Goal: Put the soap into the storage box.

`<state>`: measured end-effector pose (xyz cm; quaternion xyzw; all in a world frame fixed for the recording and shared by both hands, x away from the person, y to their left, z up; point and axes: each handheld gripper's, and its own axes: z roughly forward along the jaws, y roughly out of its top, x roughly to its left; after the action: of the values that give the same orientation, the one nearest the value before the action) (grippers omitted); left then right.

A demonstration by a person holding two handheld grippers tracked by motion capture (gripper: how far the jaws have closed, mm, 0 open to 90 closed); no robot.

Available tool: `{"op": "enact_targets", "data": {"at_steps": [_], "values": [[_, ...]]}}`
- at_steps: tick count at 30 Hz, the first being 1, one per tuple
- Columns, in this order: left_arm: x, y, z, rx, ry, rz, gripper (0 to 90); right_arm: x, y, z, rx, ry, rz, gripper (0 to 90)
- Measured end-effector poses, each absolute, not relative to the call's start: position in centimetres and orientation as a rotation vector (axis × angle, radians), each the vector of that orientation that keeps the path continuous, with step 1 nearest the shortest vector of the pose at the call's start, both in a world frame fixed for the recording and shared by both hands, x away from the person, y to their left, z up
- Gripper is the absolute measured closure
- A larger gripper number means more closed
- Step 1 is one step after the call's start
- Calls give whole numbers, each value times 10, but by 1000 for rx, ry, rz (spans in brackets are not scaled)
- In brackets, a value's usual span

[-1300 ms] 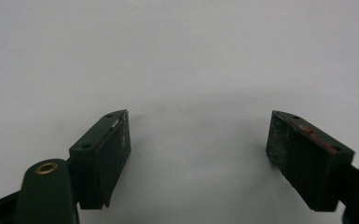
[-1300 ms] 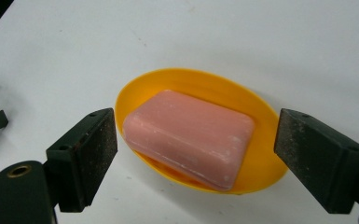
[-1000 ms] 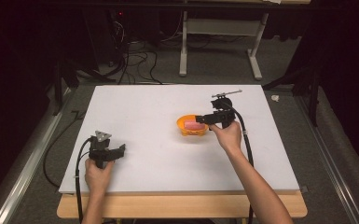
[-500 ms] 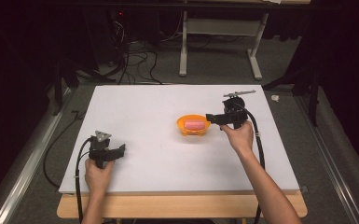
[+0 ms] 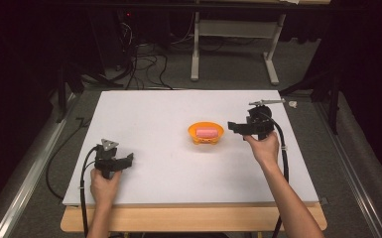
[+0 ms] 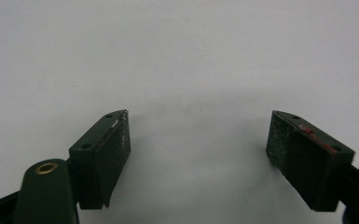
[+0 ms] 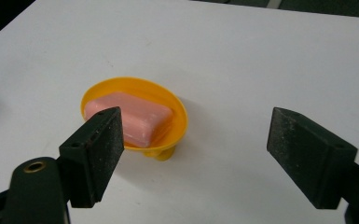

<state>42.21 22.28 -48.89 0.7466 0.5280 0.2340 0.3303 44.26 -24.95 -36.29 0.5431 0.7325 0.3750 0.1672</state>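
Pink soap (image 5: 207, 132) lay in orange dish (image 5: 206, 134) mid-counter (image 5: 144, 119), right gripper (image 5: 233, 127) just right of it, jaws apart, empty, just been closing, left gripper (image 5: 127, 159) near-left, jaws wide, empty.

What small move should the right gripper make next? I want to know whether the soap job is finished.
Probably just ease the right gripper further clear toward the table's right side. The pink soap already lies inside the orange dish, and the right gripper's jaws, which have just been closing, stand apart with nothing between them, clear of the dish. The left gripper rests open on the white table.
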Motion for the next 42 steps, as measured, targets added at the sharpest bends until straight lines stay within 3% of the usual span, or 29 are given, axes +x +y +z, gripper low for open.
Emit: {"op": "enact_targets", "data": {"at_steps": [42], "values": [[422,223,-489,1953,1381,612,220,398,-309,-375,1583,1926,1161,255]]}}
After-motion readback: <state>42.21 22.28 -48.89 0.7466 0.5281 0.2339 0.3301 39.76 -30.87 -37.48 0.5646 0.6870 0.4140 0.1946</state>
